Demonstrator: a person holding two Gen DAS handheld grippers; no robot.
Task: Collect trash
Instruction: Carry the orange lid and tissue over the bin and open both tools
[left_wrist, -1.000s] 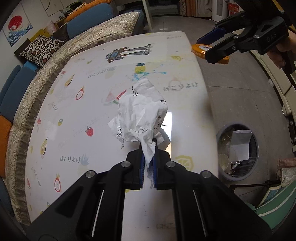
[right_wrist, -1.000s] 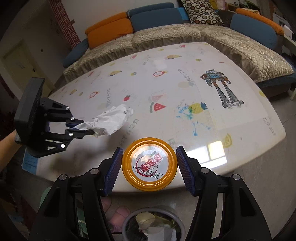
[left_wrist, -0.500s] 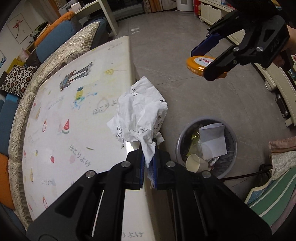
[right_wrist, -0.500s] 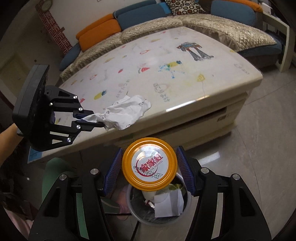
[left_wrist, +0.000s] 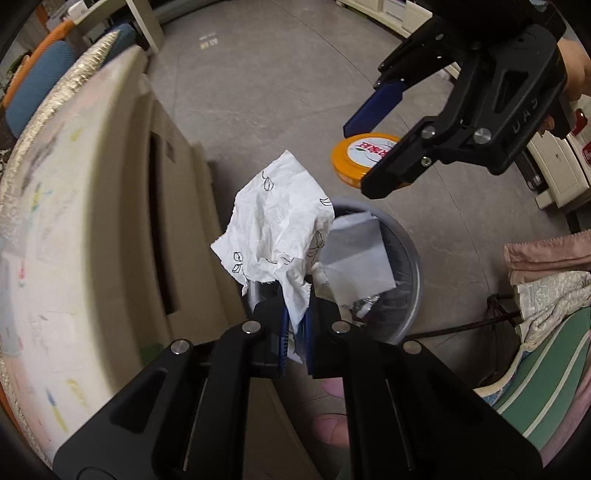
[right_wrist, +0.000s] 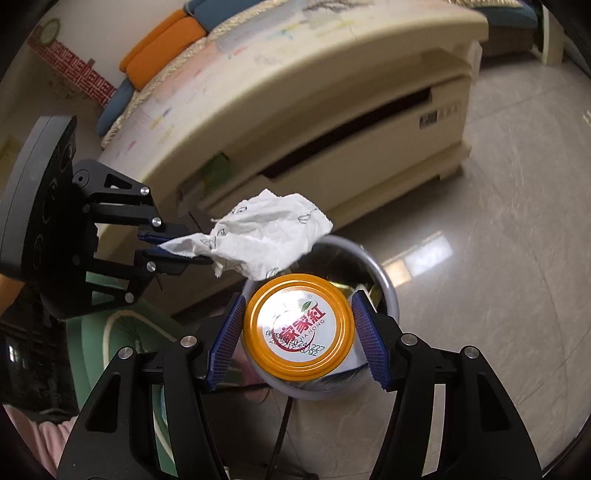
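Observation:
My left gripper (left_wrist: 295, 325) is shut on a crumpled white tissue (left_wrist: 279, 236) with small black prints, held in the air at the near rim of the grey trash bin (left_wrist: 412, 273). My right gripper (right_wrist: 299, 332) is shut on an orange jar lid (right_wrist: 299, 326) with a white and red label, right above the bin (right_wrist: 384, 280). The lid (left_wrist: 364, 157) and right gripper (left_wrist: 376, 158) show in the left wrist view beyond the bin. The tissue (right_wrist: 266, 234) and left gripper (right_wrist: 177, 247) show at the left in the right wrist view.
The bin holds a white sheet of paper (left_wrist: 354, 251) and other scraps. The cream low table (right_wrist: 332, 96) stands beside the bin, a sofa with orange and blue cushions (right_wrist: 162, 44) behind it. Pink and green cloth (left_wrist: 546, 295) lies right of the bin.
Both grippers have moved off the table edge and down toward the bin. The tissue now hangs over the bin rim and the lid is right above the bin opening.

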